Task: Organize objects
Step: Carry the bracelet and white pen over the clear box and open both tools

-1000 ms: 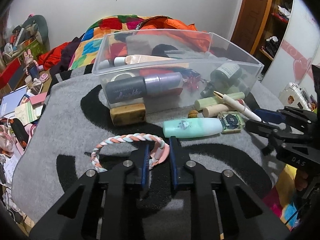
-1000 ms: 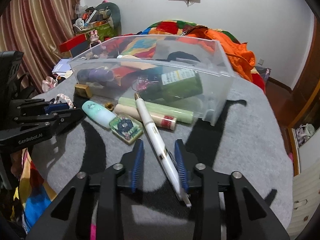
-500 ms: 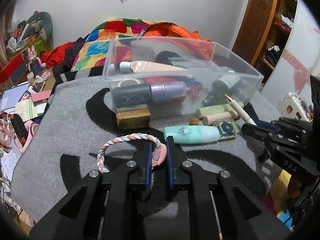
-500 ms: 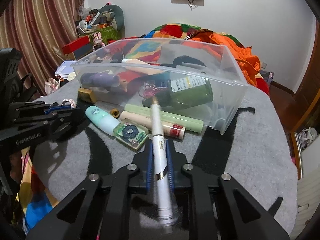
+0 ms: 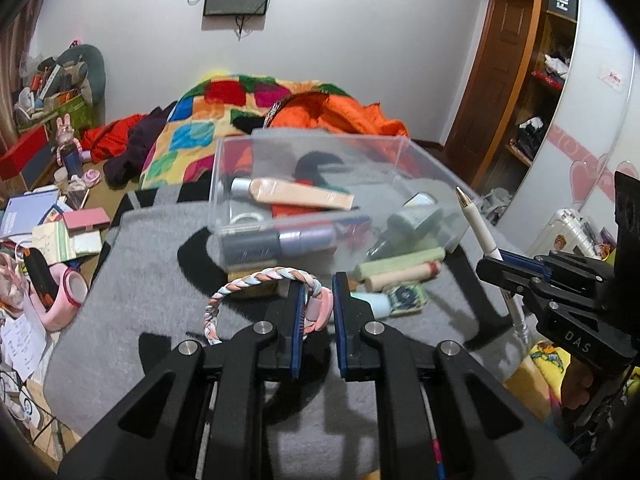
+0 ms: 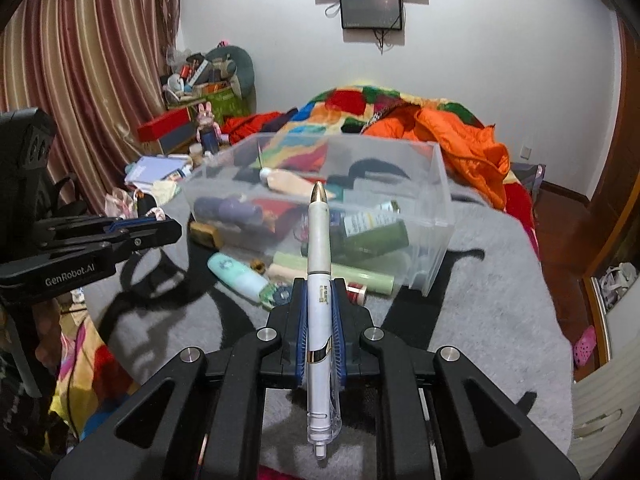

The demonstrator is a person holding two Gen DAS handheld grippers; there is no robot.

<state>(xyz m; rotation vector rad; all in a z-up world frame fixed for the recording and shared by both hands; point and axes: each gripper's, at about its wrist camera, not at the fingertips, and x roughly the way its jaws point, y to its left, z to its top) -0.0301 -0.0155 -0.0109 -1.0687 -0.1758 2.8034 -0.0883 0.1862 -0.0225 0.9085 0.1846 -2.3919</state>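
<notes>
My left gripper (image 5: 316,286) is shut on a braided pastel hair ring (image 5: 260,278) and holds it above the grey blanket (image 5: 148,268). In the right wrist view, my right gripper (image 6: 320,285) is shut on a white pen (image 6: 319,236), whose gold tip points up towards the clear plastic bin (image 6: 440,176). The bin (image 5: 320,135) holds tubes and bottles. The left wrist view shows the right gripper (image 5: 498,266) with the pen (image 5: 480,230) at the right. The left gripper (image 6: 172,229) appears at the left of the right wrist view.
In front of the bin lie a mint tube (image 6: 240,276), a pale green stick (image 6: 360,274), a cream stick (image 5: 400,276), a small patterned box (image 5: 408,297) and a wooden block (image 6: 206,234). Clutter covers the floor (image 5: 52,232) at left. A colourful quilt (image 5: 208,120) lies behind.
The right jaws closed on the pen, which swung to point forward. Both grippers rose, lifting the pen and the hair ring off the blanket.
</notes>
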